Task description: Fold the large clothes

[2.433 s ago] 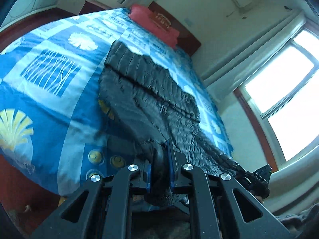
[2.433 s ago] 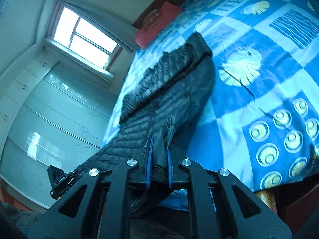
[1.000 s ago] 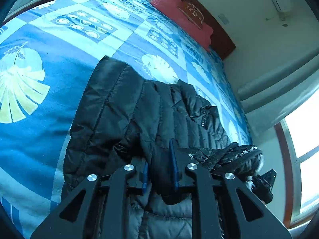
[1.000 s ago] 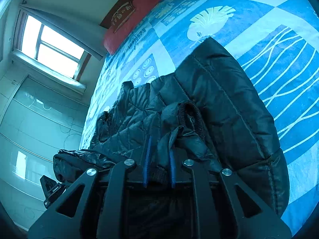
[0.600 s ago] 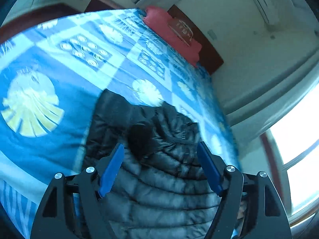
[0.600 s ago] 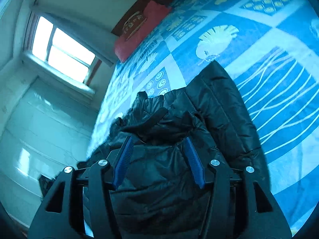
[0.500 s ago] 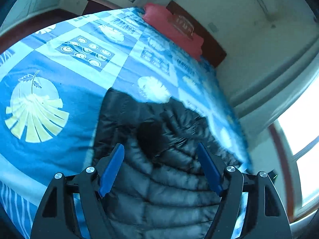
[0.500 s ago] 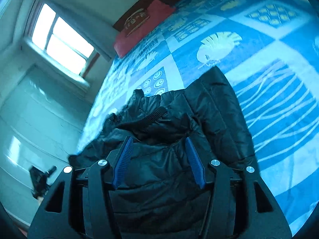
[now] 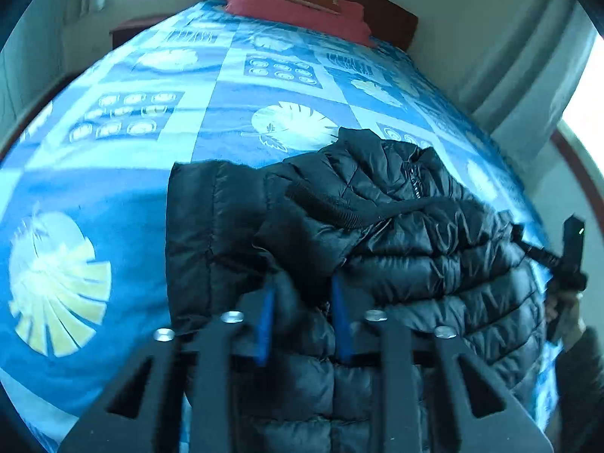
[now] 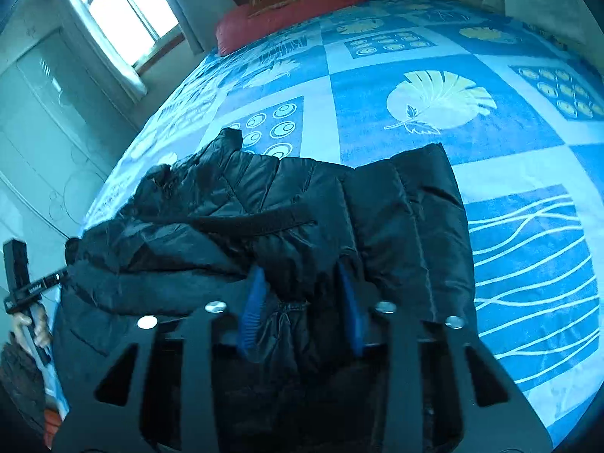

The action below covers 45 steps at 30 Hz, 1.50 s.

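A black quilted puffer jacket lies folded over on the blue patterned bed; it also shows in the right wrist view. A ribbed cuff lies on top of the fold. My left gripper hangs just over the jacket's near part with its blue pads apart and nothing pinched. My right gripper is likewise open over the jacket's near edge. Each gripper shows at the edge of the other's view, the right one and the left one.
The bed has a blue quilt with leaf and circle prints. A red pillow lies against the dark headboard. A window and pale wardrobe doors stand on one side. A dark nightstand is beside the bed.
Both grippers held the jacket's end, carried it up over the body and let go. Now their jaws are narrower than half a second ago and lower over the folded jacket.
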Tool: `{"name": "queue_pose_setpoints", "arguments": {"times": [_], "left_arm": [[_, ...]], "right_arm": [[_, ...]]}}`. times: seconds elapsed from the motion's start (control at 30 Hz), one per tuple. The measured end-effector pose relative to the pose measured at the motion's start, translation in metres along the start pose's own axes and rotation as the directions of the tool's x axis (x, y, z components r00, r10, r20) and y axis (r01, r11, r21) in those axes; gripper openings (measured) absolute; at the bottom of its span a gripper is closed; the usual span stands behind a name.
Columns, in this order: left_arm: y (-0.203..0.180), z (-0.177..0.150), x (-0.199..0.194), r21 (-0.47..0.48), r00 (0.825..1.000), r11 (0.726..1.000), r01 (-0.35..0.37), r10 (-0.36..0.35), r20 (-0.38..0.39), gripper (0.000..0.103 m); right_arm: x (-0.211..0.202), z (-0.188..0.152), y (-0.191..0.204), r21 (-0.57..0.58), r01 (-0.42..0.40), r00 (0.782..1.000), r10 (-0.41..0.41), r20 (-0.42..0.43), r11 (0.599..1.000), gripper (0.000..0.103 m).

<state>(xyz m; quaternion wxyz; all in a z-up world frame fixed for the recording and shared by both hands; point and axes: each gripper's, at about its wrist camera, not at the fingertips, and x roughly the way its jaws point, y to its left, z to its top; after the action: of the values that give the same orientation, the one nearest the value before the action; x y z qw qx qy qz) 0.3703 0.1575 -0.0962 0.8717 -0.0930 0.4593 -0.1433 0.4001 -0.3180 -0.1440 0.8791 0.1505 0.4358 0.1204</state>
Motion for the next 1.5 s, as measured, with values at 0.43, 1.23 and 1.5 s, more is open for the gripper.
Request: {"name": "queue_pose_setpoints", "arguments": {"times": [0.43,1.23,1.5], "left_arm": [[-0.038,0.042,-0.046,0.078,0.970,0.989,-0.127,0.107,0.219,0.010],[0.012,0.064,0.058,-0.120,0.962,0.964,-0.236,0.249,0.110,0.047],[-0.036,0.065,0.001,-0.127,0.918,0.955,-0.266,0.292,0.268,0.049]], "right_arm": [[-0.056,0.046,0.041,-0.082,0.085,0.972,-0.065,0.224,0.993,0.010],[0.067,0.066,-0.002,0.033,0.210,0.975,-0.212,0.065,0.977,0.039],[0.030,0.067,0.065,-0.044,0.167,0.975,-0.158,0.159,0.985,0.041]]}}
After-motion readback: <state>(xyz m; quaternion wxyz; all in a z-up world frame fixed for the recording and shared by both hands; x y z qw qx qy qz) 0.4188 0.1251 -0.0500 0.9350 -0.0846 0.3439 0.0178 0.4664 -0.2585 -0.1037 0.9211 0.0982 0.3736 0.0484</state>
